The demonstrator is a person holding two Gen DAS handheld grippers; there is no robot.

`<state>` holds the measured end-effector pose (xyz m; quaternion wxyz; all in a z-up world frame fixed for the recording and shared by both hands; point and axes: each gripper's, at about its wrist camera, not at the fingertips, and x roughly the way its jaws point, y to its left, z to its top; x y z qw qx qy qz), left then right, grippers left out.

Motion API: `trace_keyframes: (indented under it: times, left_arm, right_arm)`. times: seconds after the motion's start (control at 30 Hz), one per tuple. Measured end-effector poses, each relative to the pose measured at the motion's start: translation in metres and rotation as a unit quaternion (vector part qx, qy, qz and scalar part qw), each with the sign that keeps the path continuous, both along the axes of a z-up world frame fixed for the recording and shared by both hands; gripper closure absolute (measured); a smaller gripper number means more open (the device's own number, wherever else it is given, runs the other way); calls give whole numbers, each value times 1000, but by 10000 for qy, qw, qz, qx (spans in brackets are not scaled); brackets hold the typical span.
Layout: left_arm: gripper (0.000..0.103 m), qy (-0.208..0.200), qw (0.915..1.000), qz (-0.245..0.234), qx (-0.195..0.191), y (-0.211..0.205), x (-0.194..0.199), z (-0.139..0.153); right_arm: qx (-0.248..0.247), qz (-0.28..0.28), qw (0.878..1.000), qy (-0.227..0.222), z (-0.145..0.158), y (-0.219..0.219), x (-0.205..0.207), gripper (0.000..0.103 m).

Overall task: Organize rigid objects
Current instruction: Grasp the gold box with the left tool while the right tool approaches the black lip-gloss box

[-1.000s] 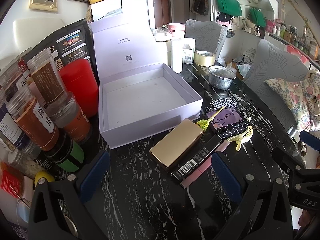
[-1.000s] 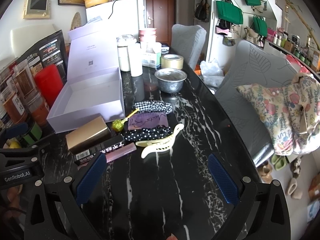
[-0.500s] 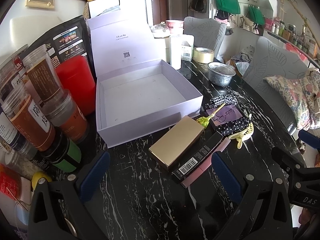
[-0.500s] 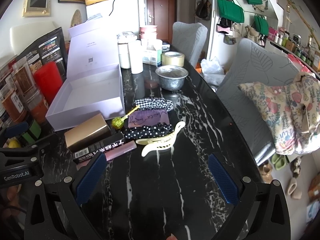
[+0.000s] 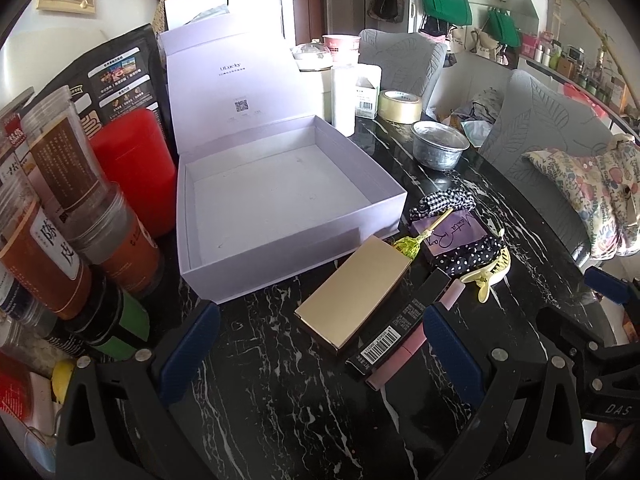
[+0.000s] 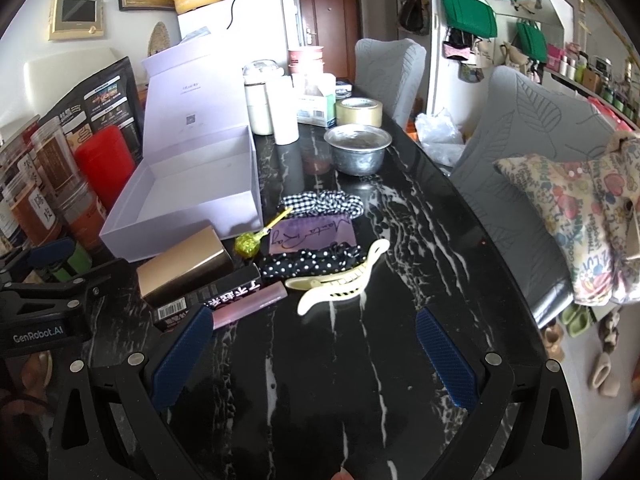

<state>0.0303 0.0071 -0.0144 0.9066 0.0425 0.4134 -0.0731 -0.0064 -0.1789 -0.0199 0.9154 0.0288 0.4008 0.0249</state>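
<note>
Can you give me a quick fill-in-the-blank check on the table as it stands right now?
1. The lavender box has its lid open and holds ____.
2. The gold box lies beside a long black box printed with a white ____.
3. The cream hair claw lies nearest the ____ gripper.
4. Both that gripper and the left gripper are ____ and hold nothing.

Missing words: nothing; barcode; right; open

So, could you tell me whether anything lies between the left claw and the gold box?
Nothing visible does: only bare table separates the open left claw from the gold box.
</note>
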Motion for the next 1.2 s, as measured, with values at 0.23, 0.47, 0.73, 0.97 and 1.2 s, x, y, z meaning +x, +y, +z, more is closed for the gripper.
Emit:
trace_keyframes:
  times: [0.23, 0.47, 0.73, 0.97, 1.2]
  left_arm:
    - [0, 146, 9995, -245, -96, -3, 16, -15]
    - [0, 213, 9989, -403, 104, -11, 35, -29]
    - [0, 664, 9957, -620, -185, -11, 54, -51]
    - [24, 935, 9931, -641, -297, -11, 66, -68]
    - [52, 1031, 9912, -799, -224, -21, 67, -78]
  right_arm:
    - [43, 64, 9999, 89, -11, 0, 8, 0]
    - [114, 79, 9997, 199, -22, -5, 15, 0]
    - [197, 114, 9991, 346, -33, -7, 23, 0]
    - [238, 86, 9986, 471, -42, -11, 29, 0]
    - [253, 20, 9983, 528, -47, -16, 33, 0]
